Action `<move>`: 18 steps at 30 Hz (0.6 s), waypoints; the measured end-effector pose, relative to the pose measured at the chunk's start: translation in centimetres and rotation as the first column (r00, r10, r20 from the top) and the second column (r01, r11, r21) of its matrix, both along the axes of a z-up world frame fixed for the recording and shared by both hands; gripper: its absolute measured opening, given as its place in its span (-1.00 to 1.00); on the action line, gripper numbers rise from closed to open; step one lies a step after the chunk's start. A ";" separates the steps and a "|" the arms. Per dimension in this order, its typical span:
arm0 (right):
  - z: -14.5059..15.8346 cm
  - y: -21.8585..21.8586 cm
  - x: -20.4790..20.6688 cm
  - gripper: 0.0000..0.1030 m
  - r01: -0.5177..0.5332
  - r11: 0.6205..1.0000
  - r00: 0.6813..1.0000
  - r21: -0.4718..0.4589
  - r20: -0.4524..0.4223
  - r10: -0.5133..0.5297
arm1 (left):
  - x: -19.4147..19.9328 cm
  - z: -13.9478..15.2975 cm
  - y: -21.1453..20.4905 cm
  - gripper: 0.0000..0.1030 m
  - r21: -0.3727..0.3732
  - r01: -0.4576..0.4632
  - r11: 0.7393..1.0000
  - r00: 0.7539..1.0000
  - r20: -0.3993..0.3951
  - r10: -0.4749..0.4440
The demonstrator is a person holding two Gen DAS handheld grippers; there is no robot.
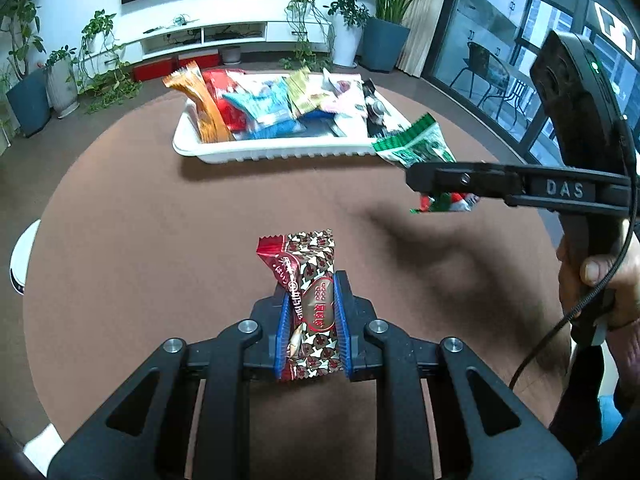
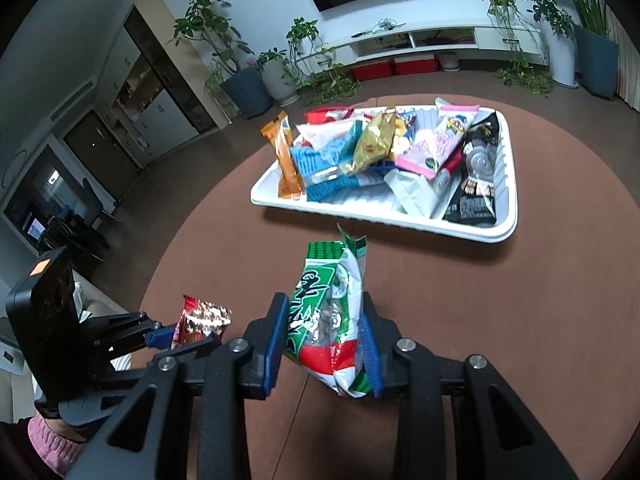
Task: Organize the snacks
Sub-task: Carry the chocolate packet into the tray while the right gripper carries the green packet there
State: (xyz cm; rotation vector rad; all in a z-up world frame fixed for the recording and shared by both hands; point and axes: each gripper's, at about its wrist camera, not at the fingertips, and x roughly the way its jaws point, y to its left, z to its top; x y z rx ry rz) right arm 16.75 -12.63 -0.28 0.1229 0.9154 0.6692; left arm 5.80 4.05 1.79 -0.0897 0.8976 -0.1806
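Gripping brown snack (image 1: 310,304) in left tongs (image 1: 311,280) | right tongs (image 2: 325,320) clamp green packet (image 2: 332,316) | bare table (image 1: 160,220) before tray rim (image 1: 280,154)

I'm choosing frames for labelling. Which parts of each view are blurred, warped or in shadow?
Left wrist view: the tray snacks and the green packet are motion-smeared, the red-brown packet is sharp, and a soft shadow crosses the table. Right wrist view: mostly sharp; fisheye bends the table edge, corners dark.
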 end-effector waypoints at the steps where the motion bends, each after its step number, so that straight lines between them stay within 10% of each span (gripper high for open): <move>1: 0.2 0.0 0.1 -0.29 0.001 1.000 1.000 0.003 0.001 -0.001 | 0.1 0.2 0.1 -0.65 -0.001 -0.001 1.000 1.000 0.003 0.001; 18: 1.9 -0.4 3.9 -0.29 0.018 0.999 1.000 0.050 0.014 -0.019 | 6.5 3.4 0.6 -0.65 0.010 0.028 1.000 0.998 0.052 -0.028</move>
